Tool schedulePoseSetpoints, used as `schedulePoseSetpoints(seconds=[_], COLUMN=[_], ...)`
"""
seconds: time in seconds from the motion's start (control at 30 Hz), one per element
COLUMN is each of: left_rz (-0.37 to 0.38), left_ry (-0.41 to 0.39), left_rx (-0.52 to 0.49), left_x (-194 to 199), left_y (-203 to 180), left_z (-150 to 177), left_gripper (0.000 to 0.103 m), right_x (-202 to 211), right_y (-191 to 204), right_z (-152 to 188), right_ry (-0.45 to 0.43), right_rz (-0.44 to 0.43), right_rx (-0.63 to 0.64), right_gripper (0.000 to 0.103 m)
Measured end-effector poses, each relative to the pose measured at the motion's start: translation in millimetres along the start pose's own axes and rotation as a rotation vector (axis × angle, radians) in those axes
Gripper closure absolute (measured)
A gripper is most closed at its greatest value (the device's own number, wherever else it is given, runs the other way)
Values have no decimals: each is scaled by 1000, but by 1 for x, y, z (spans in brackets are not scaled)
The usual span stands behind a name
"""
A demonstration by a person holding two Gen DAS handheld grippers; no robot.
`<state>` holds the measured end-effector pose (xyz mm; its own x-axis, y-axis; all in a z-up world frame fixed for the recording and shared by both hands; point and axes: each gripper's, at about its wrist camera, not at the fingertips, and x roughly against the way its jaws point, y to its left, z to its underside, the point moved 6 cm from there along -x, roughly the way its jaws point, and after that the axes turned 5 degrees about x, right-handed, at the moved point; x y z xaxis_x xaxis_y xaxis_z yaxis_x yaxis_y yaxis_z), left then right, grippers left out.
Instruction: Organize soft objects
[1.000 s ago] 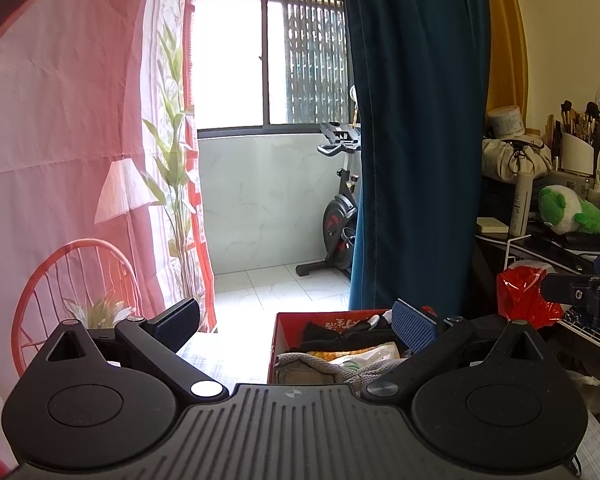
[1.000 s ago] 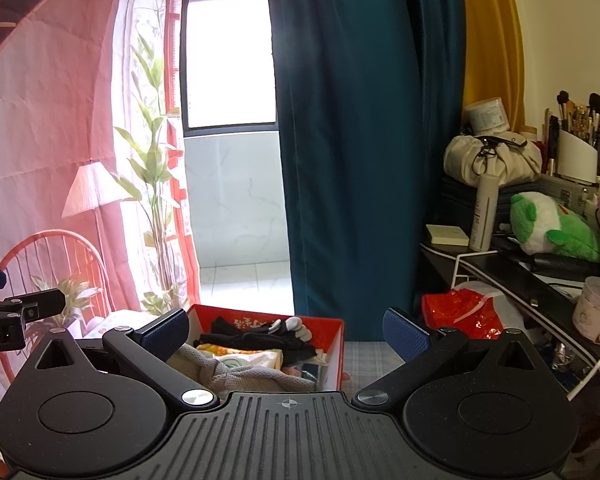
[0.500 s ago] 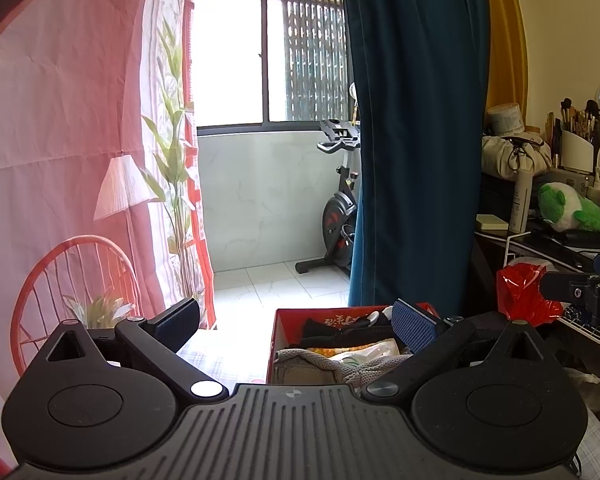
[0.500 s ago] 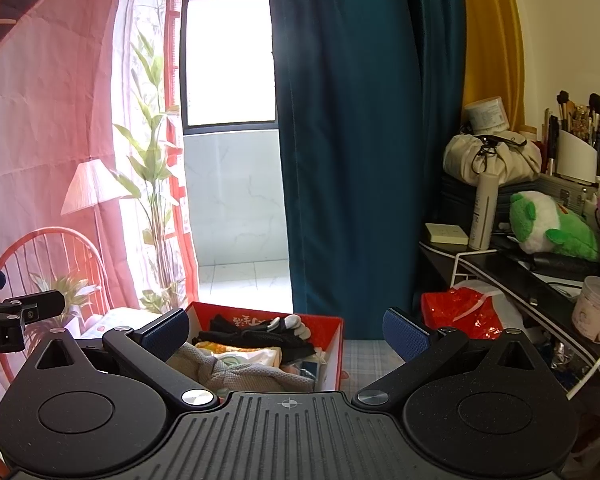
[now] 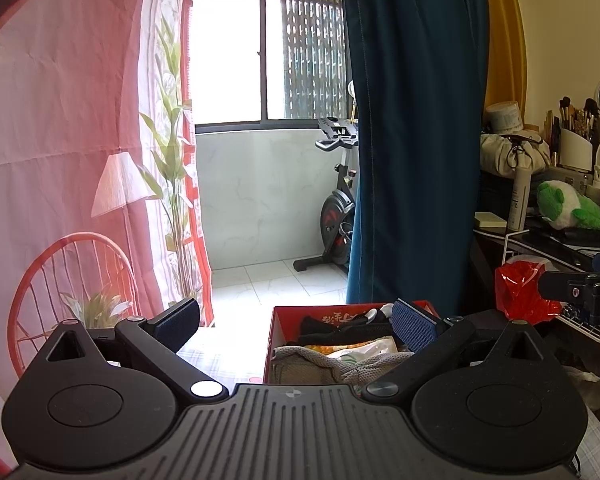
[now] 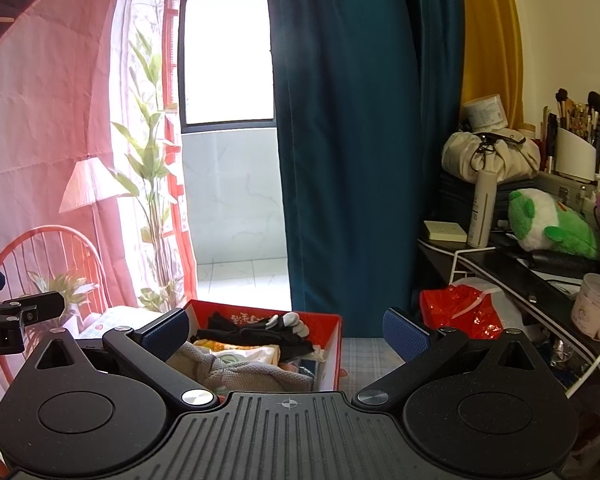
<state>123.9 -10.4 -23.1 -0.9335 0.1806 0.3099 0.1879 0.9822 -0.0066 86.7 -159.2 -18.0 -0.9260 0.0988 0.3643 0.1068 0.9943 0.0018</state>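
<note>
Left gripper (image 5: 296, 322): jaws spread wide, nothing between the pads, touching nothing. Its right pad sits in front of the red box (image 5: 274, 334) in view; can't tell if it is actually over it or just ahead of it.

Right gripper (image 6: 286, 330): also wide open, empty, no contact. The box (image 6: 332, 344) shows between its two fingers.

Soft items are in the box: grey knit cloth (image 6: 236, 372) at the near end, black fabric (image 6: 256, 334) toward the far end, light printed pieces between them. Box rests on a checked cloth surface (image 6: 364, 354).

Green-and-white plush (image 6: 548, 226) lies on the cluttered desk to the right, well apart from both grippers.
</note>
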Motion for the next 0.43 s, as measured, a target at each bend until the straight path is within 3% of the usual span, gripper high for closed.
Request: schedulePoseSetpoints(seconds=[0.43], left_rz=[-3], left_ry=[-10], left_rx=[-10], left_x=[0], left_y=[0], left_z=[-1], left_gripper=[0], right_x=[-1], right_y=[1], right_z=[0], right_ry=[1], right_rz=[0], right_rx=[1], right_gripper=[0])
